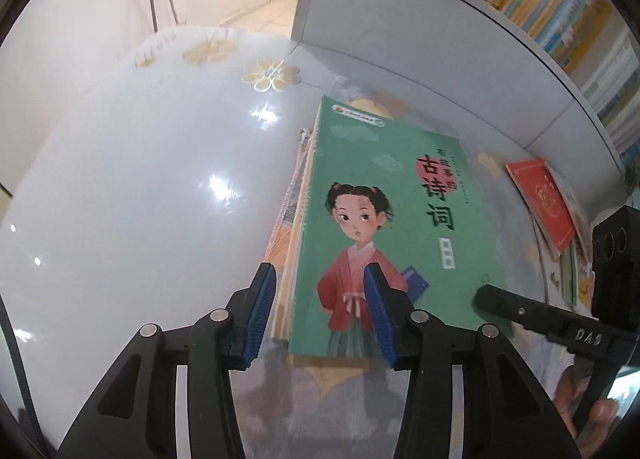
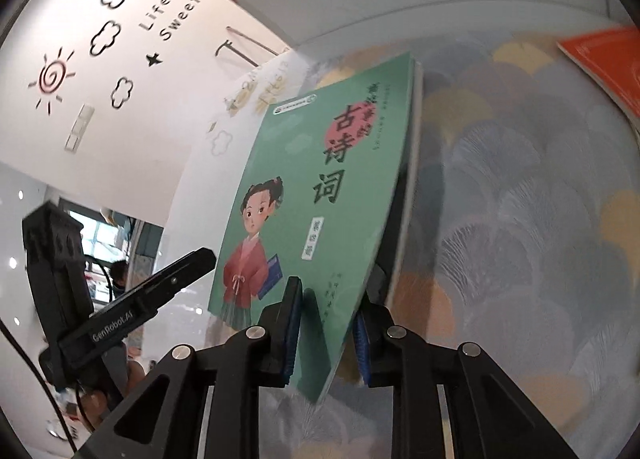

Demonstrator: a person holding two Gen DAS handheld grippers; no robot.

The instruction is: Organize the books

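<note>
A green book (image 1: 372, 211) with a girl in a red robe on its cover lies on a patterned cloth (image 2: 520, 199). My left gripper (image 1: 320, 313) straddles the book's near left corner. One blue pad sits beside the page edges and the other over the cover, and neither visibly presses. My right gripper (image 2: 328, 331) is shut on the green book (image 2: 320, 187) at its near edge. That edge is raised and the cover bends. One black finger (image 1: 492, 299) of the right gripper shows at the book's near right corner.
A red book (image 1: 540, 203) lies on other thin books at the right, near a white cabinet side (image 1: 400, 39). Shelves of upright books (image 1: 560, 19) stand above. A glossy white table top (image 1: 140, 199) spreads left. A person's fingers (image 1: 600, 407) hold the right tool.
</note>
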